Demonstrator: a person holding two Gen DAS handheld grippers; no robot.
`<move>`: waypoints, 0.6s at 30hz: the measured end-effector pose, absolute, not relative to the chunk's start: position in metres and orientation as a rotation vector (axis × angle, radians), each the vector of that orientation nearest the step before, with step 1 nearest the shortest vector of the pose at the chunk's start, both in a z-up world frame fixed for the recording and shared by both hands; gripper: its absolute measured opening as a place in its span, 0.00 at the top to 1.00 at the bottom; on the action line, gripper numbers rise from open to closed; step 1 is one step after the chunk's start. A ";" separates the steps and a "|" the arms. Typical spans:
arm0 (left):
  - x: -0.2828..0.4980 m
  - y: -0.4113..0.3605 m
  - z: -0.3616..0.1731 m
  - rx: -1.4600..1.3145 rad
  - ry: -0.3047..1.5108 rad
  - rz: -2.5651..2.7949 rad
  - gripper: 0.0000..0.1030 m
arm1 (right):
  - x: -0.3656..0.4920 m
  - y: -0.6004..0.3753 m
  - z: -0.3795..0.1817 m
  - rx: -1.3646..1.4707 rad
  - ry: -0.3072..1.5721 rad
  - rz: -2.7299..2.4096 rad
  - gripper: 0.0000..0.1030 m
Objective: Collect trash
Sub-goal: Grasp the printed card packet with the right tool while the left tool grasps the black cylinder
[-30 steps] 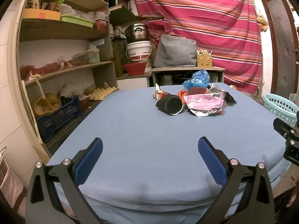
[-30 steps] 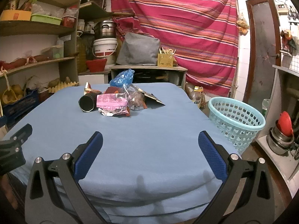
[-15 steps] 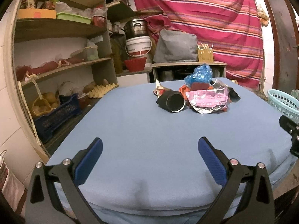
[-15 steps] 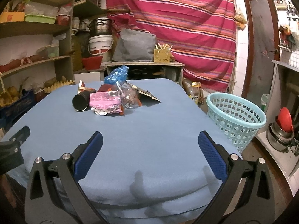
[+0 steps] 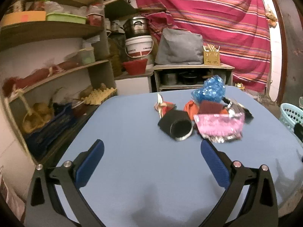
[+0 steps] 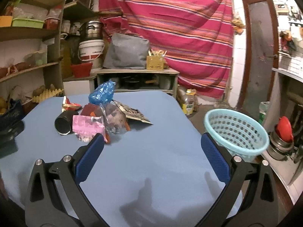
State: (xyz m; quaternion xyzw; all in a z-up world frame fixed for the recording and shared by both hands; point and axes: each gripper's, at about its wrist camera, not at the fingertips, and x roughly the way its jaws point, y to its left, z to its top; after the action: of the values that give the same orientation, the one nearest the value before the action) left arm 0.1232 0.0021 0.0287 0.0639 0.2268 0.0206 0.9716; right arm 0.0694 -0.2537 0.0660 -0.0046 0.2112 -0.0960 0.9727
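The trash sits in one loose heap toward the far middle of the blue table, ahead of both my grippers. At its near left edge a black cup lies on its side, open mouth toward me. Touching it on the right is a pink wrapper with silvery foil showing under its lower edge. Behind those a crumpled blue plastic bag stands highest, with a dark red square and some orange scraps just beneath it. A small folded red and white wrapper lies behind the cup. From my right side I also see a clear plastic bag of brownish stuff beside the pink wrapper, and a flat printed card sticking out toward the right edge of the heap.

My left gripper hangs over bare tabletop short of the cup, fingers spread wide and holding nothing. My right gripper is equally wide apart and empty; its left fingertip overlaps the pink wrapper in view, though I cannot tell whether it touches.

A light blue basket stands off the table's right side, near the corner. Shelves line the left wall, and a striped red cloth hangs behind.
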 end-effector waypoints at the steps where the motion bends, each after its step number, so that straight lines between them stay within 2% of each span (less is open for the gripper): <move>1: 0.136 0.001 0.031 0.129 0.459 0.046 0.03 | 0.078 -0.254 0.068 -0.015 0.429 -0.196 0.04; 10: 0.222 -0.020 0.033 0.108 0.553 0.032 0.03 | 0.168 -0.266 0.081 -0.067 0.513 -0.191 0.04; 18: 0.265 -0.022 0.010 0.074 0.657 0.050 0.03 | 0.230 -0.275 0.037 -0.100 0.692 -0.200 0.04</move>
State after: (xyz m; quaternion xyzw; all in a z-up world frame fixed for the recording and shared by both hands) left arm 0.2646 -0.0217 0.0099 0.0363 0.3227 0.0246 0.9455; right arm 0.2302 -0.2747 0.0367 -0.0490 0.3387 -0.0977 0.9345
